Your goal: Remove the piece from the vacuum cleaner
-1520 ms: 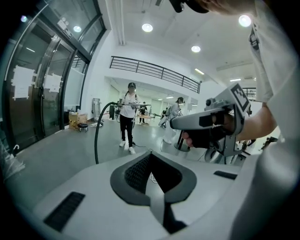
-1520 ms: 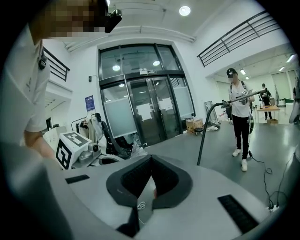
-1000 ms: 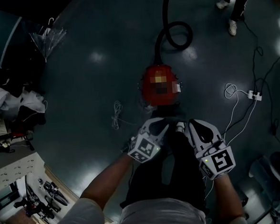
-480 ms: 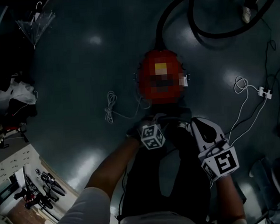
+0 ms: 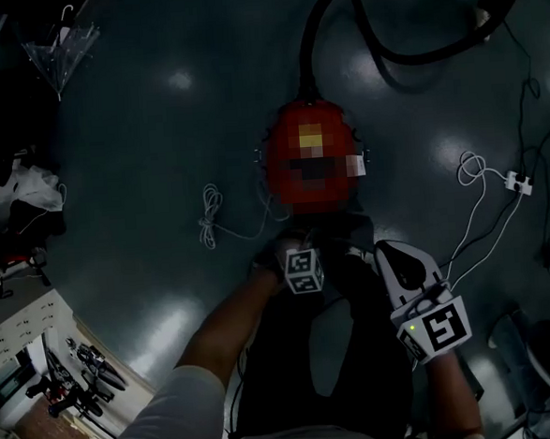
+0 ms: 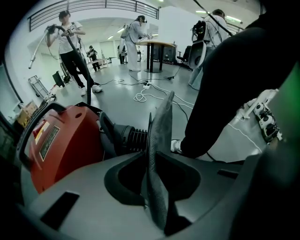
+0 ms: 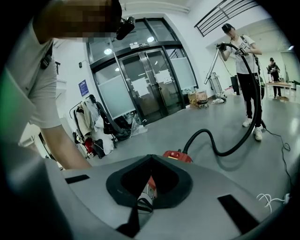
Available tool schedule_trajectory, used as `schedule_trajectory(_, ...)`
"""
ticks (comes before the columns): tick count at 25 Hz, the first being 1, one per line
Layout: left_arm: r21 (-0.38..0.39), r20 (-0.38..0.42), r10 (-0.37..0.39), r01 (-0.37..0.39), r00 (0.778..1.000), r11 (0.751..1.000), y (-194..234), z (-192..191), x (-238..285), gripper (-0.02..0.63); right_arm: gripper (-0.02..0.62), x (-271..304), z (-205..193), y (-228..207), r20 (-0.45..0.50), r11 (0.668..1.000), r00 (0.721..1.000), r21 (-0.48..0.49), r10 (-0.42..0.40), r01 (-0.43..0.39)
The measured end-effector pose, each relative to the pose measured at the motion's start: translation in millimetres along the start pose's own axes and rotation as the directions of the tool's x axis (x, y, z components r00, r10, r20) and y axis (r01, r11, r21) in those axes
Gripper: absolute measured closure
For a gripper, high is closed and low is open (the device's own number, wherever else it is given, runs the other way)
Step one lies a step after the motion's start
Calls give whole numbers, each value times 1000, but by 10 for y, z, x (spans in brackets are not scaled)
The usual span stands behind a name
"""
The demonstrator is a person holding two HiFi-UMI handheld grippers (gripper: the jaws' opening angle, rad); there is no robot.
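Head view, looking steeply down: red vacuum cleaner [image 5: 284,147] (canister type) lies on dark floor [image 5: 139,148] just ahead of the person's dark-trousered legs. Canister body is closed, so contents can't be seen. Black hose [image 5: 312,47] is plugged into the far end and curves up and off to the right.

Left gripper [image 5: 294,252] sits at the vac's near end. Right gripper [image 5: 388,253] is held back over the person's right leg, apart from the vac.

Left gripper view: jaws pressed flat together, seen edge-on, w/ nothing between them. A black ribbed piece [image 6: 133,139] is seated in the near end of the red body, just left of the jaws and not gripped.

Right gripper view: jaws meet in a thin dark seam and hold nothing. Vac and hose lie beyond. A second person [image 7: 243,51] stands holding the hose's far end.

Other items:
- Cardboard boxes [image 7: 199,97] stand by the glass doors [image 7: 150,89]; contents can't be made out.
- Clothes rack [image 7: 89,122] carries hanging garments.
- White cable [image 5: 209,218] lies loose on the floor, left of the vac.
- Power strip [image 5: 517,184] w/ white lead lies to the right.
- Clear umbrella [image 5: 56,46] lies at upper left.
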State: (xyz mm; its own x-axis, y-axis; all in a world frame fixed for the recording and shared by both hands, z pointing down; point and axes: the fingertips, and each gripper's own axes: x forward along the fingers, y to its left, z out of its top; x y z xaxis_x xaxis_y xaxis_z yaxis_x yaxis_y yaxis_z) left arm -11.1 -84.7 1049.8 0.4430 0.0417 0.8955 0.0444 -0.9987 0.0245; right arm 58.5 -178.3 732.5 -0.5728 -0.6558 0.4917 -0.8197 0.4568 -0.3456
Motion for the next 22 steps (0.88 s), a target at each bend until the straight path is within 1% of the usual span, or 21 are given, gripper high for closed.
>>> schedule_trajectory(1, -5, 1, -4, 4, 1000, 1000, 1, 3, 6, 545, 580, -19, -10, -5, -2, 1000, 1000, 3, -3, 3)
schedule_trajectory(4, -9, 4, -18, 18, 1000, 1000, 12, 10, -3, 569, 580, -67, -66, -25, -18, 1000, 1000, 4, -17, 17)
schedule_trajectory(8, 6, -1, -42, 42, 999, 999, -109, -9, 3, 575, 580, -101, -146, 22, -33, 1000, 999, 17, -19, 20)
schedule_trajectory(12, 35, -4, -90, 90, 996, 995, -301, 14, -29, 575, 580, -129, -203, 72, -39, 1000, 999, 22, -15, 15)
schedule_trajectory(14, 25, 2, -104, 104, 995, 994, -384, 32, -90, 575, 580, -154, -208, 114, -47, 1000, 999, 23, -13, 14)
schedule_trajectory(18, -20, 21, -103, 103, 994, 994, -481, 116, -440, 575, 580, -312, -74, 250, -44, 999, 999, 41, -27, 29)
schedule_trajectory(22, -46, 45, -90, 92, 995, 995, -535, 286, -997, 575, 580, -535, 203, 417, -17, 999, 999, 34, -42, 42)
